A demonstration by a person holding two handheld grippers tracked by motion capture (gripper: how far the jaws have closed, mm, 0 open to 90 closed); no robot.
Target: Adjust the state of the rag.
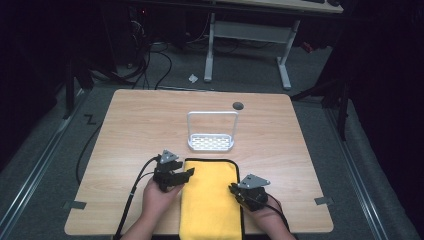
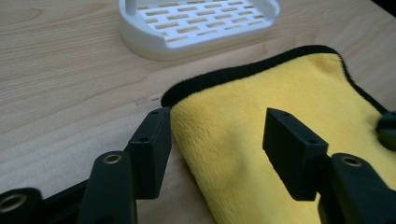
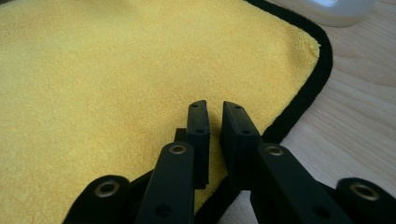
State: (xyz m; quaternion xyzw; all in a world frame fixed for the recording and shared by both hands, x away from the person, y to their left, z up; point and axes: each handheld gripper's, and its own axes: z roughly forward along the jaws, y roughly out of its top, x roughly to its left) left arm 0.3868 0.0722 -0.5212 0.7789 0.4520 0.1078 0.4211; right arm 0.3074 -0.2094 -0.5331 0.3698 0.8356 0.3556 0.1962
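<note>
**Yellow cloth flat between your two grippers**

Your left gripper (image 1: 186, 173) has its jaws spread apart at the far left corner of the plush yellow black-edged cloth (image 1: 210, 200), clamping nothing. Behind sits the white slotted plastic rack (image 1: 210, 143). Your right gripper (image 1: 233, 188) appears nearly closed over the cloth's right edge.

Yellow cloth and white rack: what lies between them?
Nothing: bare wood of the table separates the yellow cloth from the white rack, in the high view and the left gripper view.
</note>
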